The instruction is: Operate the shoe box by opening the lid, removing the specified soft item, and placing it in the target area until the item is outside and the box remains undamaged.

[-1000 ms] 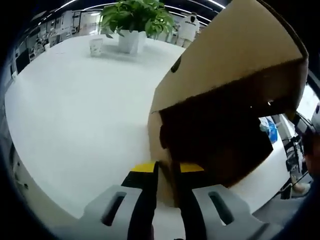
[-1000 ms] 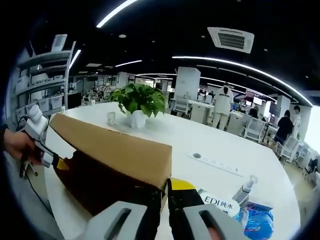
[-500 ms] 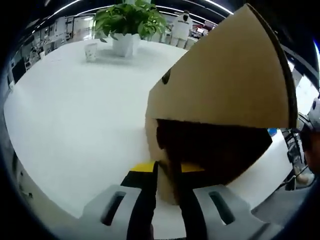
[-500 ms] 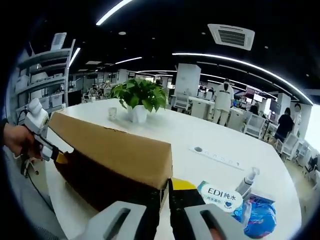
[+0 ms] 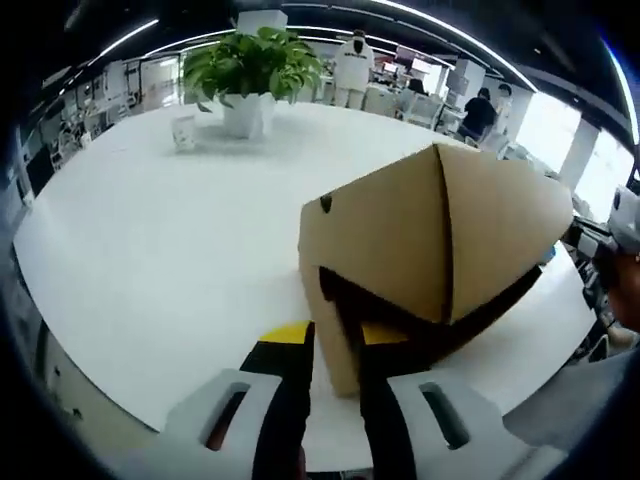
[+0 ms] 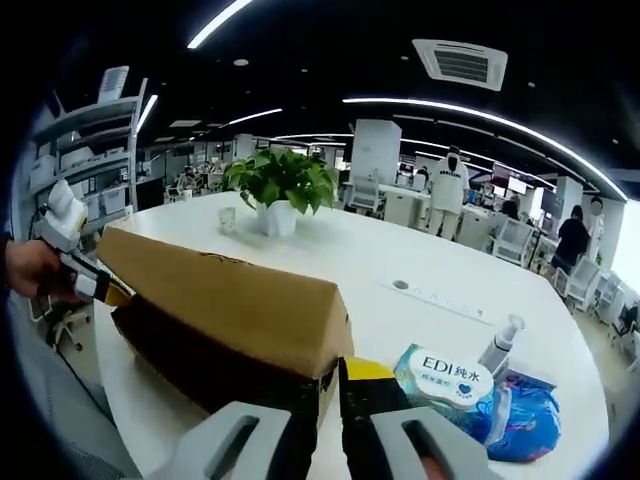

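Right, the cardboard shoe box point(image 5: 430, 250) sits centre-right in my left gripper view, on the white table point(image 5: 160, 250). My left gripper point(image 5: 335, 385) rises from the bottom centre, its jaws pinched nearly together on the box's near corner edge, with cardboard between them. A dark gap shows under the tan lid along the lower side of the box. I cannot tell what lies inside; no soft item is visible to me.

In the right gripper view the box point(image 6: 230, 310) stretches from the left toward bottom centre. My right gripper point(image 6: 330, 420) comes up from the bottom, its jaws closed to a narrow slot gripping the box's near end. The left gripper point(image 6: 75, 265) shows at the far left edge, held in a hand point(image 6: 25, 270), clamped on the opposite end of the box.

A potted plant point(image 6: 280, 190) stands upper centre-left on the table, a small cup point(image 6: 227, 220) just beside it. At lower right lie a wipes pack point(image 6: 445, 378), a spray bottle point(image 6: 500, 345) and a blue bag point(image 6: 530, 425), close together. People stand in the office background.
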`<state>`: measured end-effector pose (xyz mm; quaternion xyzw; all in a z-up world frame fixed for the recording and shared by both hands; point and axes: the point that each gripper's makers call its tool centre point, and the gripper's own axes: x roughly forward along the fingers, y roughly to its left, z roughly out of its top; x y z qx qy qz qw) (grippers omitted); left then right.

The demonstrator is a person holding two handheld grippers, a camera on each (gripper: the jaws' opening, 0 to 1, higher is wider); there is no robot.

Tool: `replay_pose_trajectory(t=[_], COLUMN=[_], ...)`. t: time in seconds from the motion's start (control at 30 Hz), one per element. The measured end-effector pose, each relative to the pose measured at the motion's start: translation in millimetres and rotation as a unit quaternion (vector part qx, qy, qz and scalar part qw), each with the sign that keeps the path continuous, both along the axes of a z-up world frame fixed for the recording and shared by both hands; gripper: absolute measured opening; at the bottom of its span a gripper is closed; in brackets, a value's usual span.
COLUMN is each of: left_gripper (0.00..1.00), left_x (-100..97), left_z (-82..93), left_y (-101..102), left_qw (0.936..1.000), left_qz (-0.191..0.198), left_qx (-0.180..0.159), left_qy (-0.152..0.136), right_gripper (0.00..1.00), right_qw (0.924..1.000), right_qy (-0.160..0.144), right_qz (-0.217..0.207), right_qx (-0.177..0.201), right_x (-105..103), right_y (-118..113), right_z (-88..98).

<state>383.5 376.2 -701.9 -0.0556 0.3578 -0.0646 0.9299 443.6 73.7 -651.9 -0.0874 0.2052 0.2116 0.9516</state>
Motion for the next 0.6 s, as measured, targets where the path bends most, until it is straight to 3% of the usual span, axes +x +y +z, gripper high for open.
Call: replay_pose_trajectory(t=[0.23,0.6], left_gripper=[0.15,0.15], left_x=[-4.0,-10.8], left_z=[9.3,17.6], left_y=[10,-1], left_qw=[0.9989,0.9968], left_qz=[-0.029,-0.066], left_qx=[0.032,0.023], left_qy=[-0.020,-0.038], right_gripper=[0.02,0.03], right_qw=[1.0000,0.9995], right_qy=[0.007,0.022], right_qz=[0.002,0.020], right_qx=[-0.001,-0.013], right_x=[-3,-11], right_y=[0,-1], right_z=[-5.1,-16.4])
